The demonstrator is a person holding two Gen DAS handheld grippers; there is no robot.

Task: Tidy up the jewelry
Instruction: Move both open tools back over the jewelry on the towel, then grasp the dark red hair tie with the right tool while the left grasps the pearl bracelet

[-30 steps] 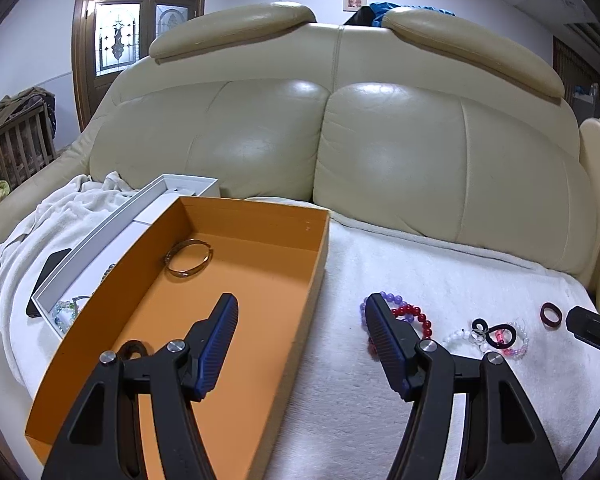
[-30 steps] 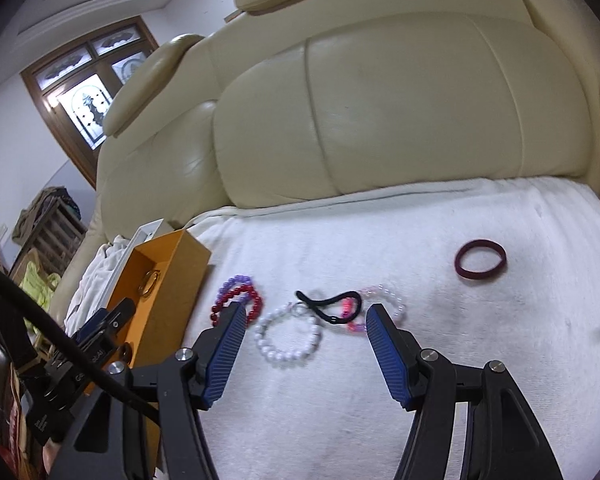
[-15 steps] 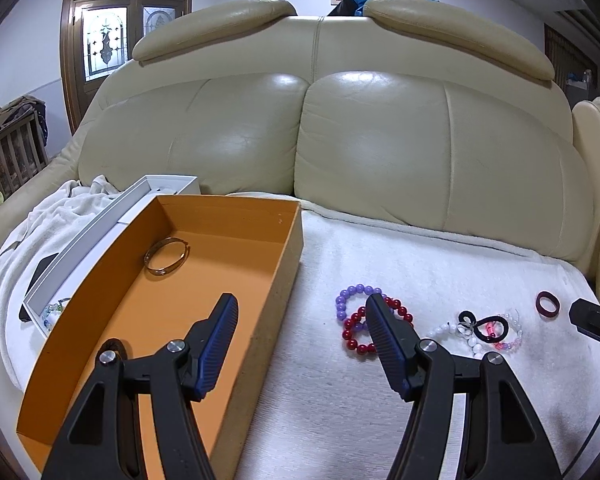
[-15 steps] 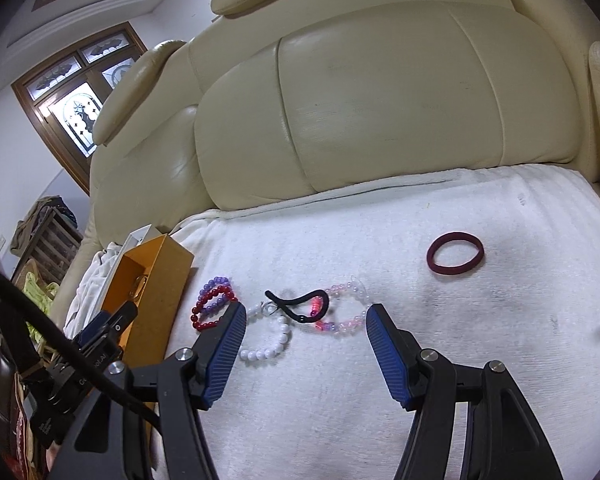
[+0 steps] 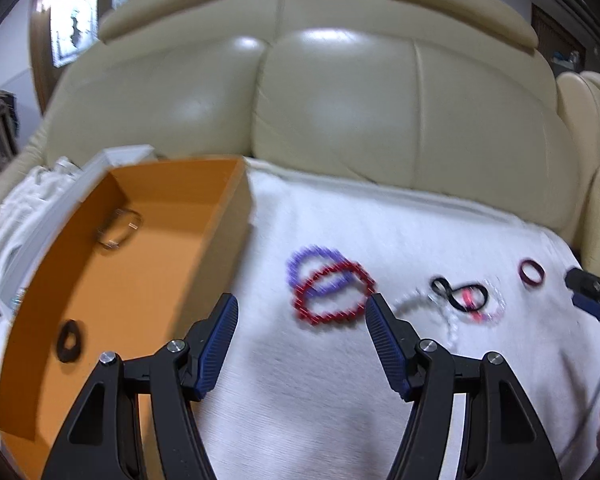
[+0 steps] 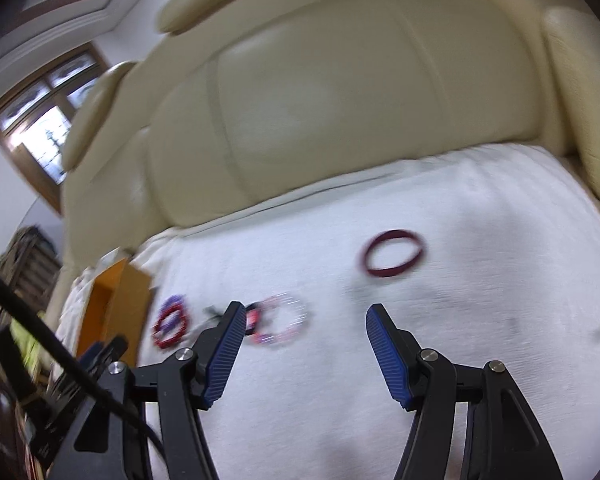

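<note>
At the far left of the left wrist view a white tray lies on crumpled cloth, pressed against the outer wall of an open orange box. The box sits on the sofa seat, which is covered by a white towel. Inside the box a thin metal bangle lies toward the back and a black hair tie lies near the front left wall.

The left tool hovers over the towel just right of the box, its blue-padded jaws spread apart with nothing between the pads. Just beyond its tips a purple bead bracelet and a red bead bracelet overlap on the towel, the red one nearer the tool. Further right lies a tangle: a white bead bracelet, a black cord loop and a pale pink bead bracelet; motion blur hides how they interlock. Right of these, apart from the rest, lies a dark red band.

In the right wrist view the right tool is also released, holding nothing, above bare towel. Its left finger covers part of the tangle, with the pink bracelet showing just beyond it. The dark red band lies beyond the right finger, well apart from the tips. A cream leather sofa back fills the background.
</note>
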